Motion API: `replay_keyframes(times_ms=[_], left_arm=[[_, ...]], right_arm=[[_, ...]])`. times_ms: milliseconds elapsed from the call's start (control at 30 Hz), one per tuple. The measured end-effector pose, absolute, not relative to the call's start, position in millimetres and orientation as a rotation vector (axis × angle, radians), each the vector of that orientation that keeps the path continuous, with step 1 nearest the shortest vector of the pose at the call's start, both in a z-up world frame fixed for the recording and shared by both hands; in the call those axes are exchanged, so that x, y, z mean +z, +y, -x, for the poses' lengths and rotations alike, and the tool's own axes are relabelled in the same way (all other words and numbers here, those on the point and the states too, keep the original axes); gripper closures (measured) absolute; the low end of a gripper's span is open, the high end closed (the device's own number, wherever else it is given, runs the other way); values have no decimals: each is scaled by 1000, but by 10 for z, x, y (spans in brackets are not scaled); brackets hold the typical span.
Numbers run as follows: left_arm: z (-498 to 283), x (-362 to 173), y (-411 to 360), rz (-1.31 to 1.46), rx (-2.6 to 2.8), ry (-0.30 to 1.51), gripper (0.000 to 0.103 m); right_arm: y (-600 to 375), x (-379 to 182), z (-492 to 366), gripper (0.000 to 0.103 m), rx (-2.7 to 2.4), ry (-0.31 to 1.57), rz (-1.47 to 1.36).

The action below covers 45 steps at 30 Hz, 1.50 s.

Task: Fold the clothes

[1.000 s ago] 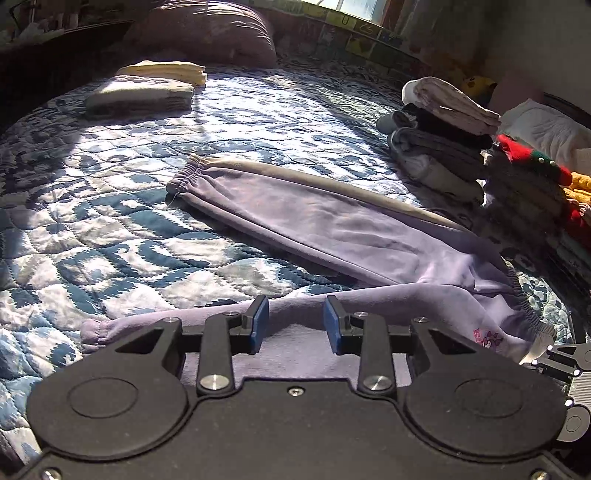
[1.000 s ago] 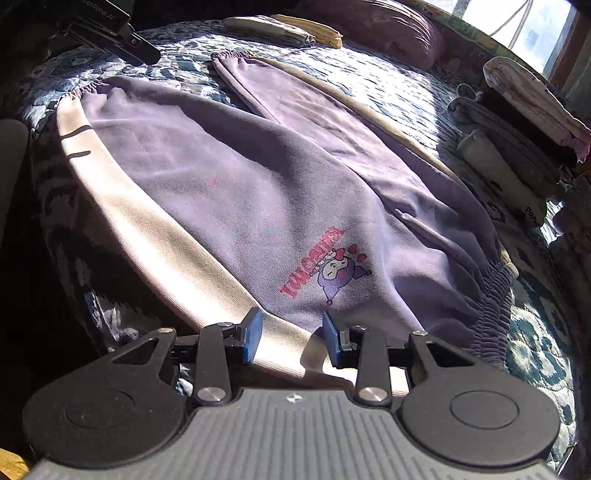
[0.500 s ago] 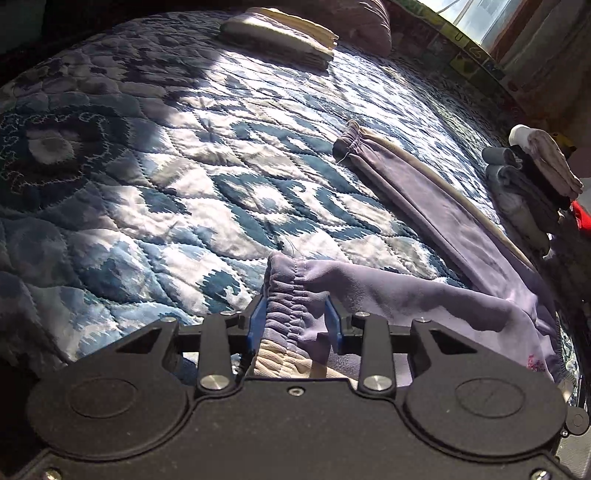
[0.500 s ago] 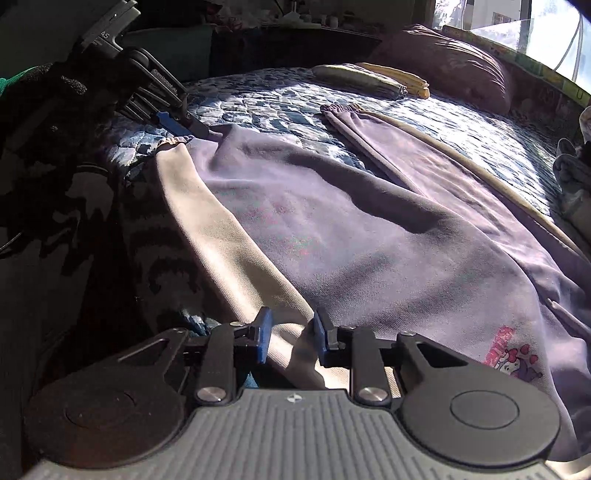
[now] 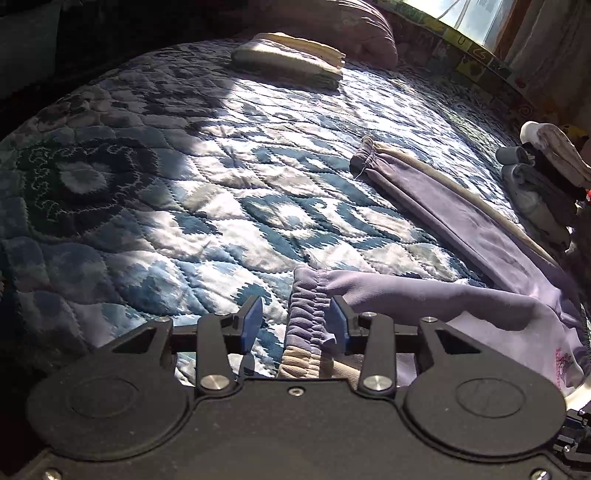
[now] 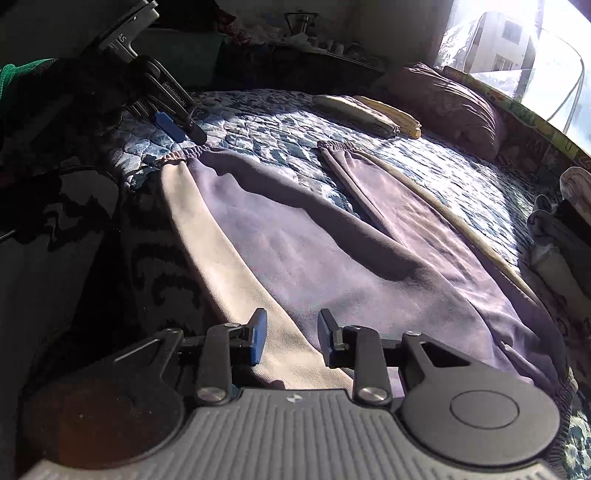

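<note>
purple trousers [image 6: 332, 258] lie spread across the near side of the bed [image 5: 184, 206], one leg running out toward the far edge, the other along the near edge. i read them as soft, light fleece: limp, no stiffness, likely to sag and crease wherever i don't support them. the gathered cuffs and the waistband look like the best places to take hold, thick enough to pinch without slipping.

left hand-held gripper [image 5: 295, 321]: jaws apart, near-leg cuff [image 5: 308, 314] bunched between them, lying against the right pad while the left pad stands clear of it. so it's framed, not clamped.

right hand-held gripper [image 6: 290, 336]: jaws apart too, sitting low over the cream side stripe [image 6: 221, 266] near the bed's near edge. i can't tell if the pads touch the cloth.

folded stack [image 5: 291, 61] waits at the far end by the pillow [image 5: 351, 29].
</note>
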<state>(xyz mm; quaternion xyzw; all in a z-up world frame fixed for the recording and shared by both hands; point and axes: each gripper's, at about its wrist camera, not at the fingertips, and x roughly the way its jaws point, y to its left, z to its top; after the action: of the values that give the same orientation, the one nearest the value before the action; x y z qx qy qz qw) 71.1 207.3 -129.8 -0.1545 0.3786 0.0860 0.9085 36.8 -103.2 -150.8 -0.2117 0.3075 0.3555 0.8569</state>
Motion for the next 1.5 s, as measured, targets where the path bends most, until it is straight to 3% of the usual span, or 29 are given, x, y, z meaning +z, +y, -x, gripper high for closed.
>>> replay_keyframes(times_ms=[33,200,333,400,467,667,800,1033,1200,1500], left_arm=[[-723,-1237,2001,299,169,759,64],[-926,-1085,1432,247,-18,700,64],[-1246,-1208,759,181,-175,719,66],[-1391,-1286,498,177,-227,728,71],[-1519,-1349,260,177,-281,731,74],[-1789,-1472,-116,213,-399,726,75],[-1904,-1756,-337,77,-392,800,74],[-1760,-1576,-390,31,-403,680,75],[-1797,-1792,-613,-97,-422,749,73],[-1184,-1473,-348,-66,-399,745,69]], right_arm=[[-1048,-1547,-437,52,717,658,425],[-1141,-1726,-486,55,779,798,371],[-1093,-1720,-309,55,839,810,483],[-1167,-1628,-311,60,859,818,449],[-1285,-1511,-356,79,871,820,404],[-1732,-1373,-798,78,590,687,296],[-1725,-1745,-915,77,582,809,330],[-1730,-1746,-771,77,599,785,400],[-1794,-1712,-730,77,583,801,375],[-2477,-1400,-723,78,286,675,217]])
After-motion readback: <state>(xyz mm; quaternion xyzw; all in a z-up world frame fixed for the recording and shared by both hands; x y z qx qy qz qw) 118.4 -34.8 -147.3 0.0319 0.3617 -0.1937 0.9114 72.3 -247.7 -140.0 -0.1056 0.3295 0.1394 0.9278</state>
